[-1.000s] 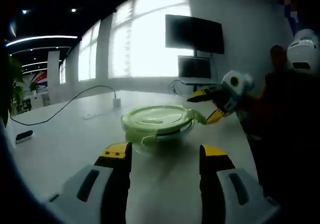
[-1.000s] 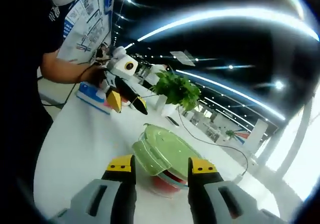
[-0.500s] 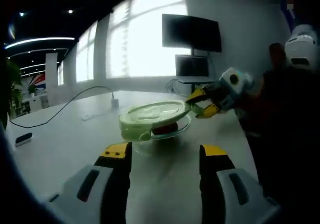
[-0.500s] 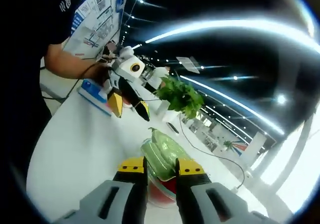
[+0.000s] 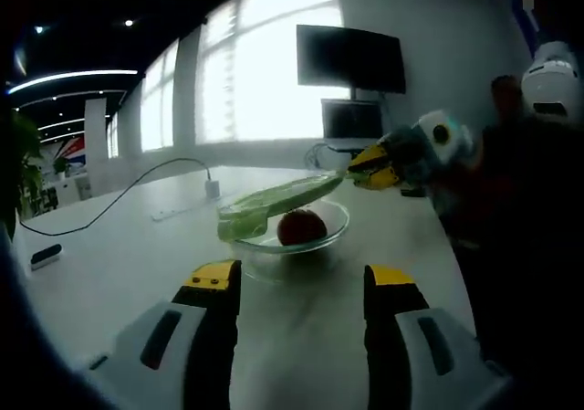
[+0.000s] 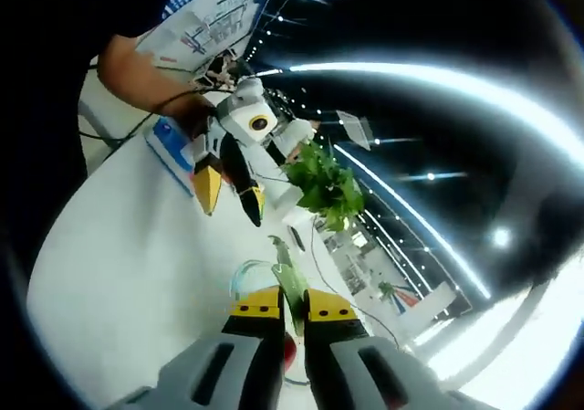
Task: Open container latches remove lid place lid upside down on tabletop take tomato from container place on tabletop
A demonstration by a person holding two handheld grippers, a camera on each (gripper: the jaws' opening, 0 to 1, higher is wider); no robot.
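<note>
One edge is all that the right gripper (image 6: 292, 302) pinches of the green lid (image 5: 274, 205), jaws pressed together on its rim at 3 o'clock of the container (image 5: 301, 244); the far side hangs low over the bowl's 9 o'clock rim. My judgement: such a thin, smooth plastic edge could slip or twist out during the flip, or the drooping side could catch the rim and drag the light, clear round container across the slick white desk (image 5: 119, 246). Jolted, the glossy round tomato (image 5: 301, 227) sitting inside would probably roll. At 6 o'clock in the left gripper view, the left gripper (image 5: 301, 280) waits spread and empty, near the bowl.
</note>
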